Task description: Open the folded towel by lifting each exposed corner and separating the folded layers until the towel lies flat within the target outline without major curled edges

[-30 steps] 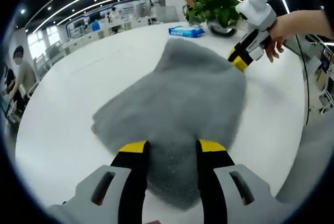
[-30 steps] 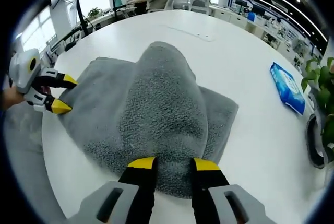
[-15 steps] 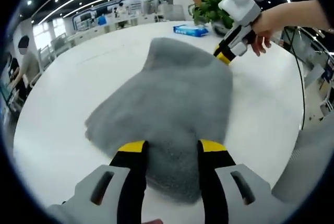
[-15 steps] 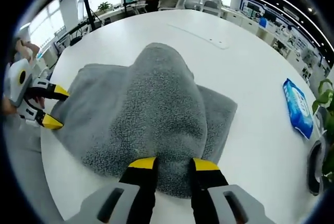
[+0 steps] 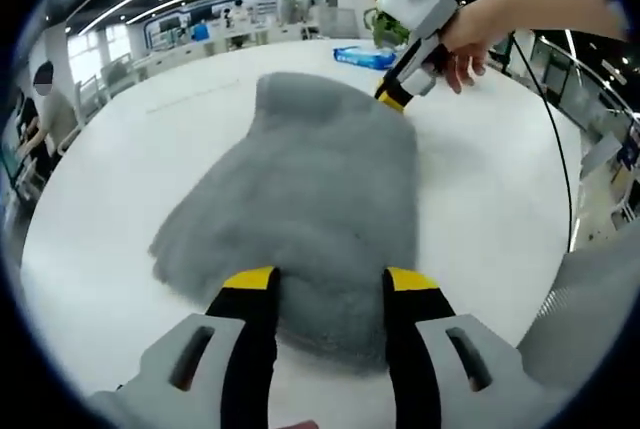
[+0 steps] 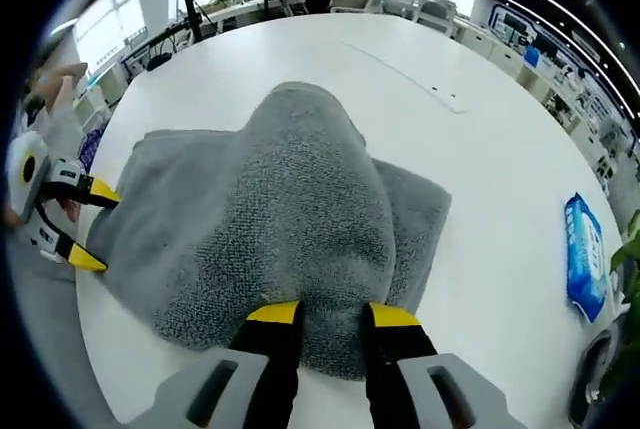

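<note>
One grey towel point(image 6: 270, 219), two tools point(image 5: 327, 279) point(image 6: 332, 314) pinching it; one wipes pack point(image 6: 583, 256).

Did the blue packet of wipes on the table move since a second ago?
Cannot tell for sure. The blue wipes packet sits lower in the right gripper view than before, but the white table edge and the room shifted the same way, so probably the camera moved.

We see our right gripper point(image 6: 333, 317) clamping the grey towel point(image 6: 275, 219) on the white table point(image 6: 480, 149); our left gripper point(image 6: 88, 224) grips its far edge.
</note>
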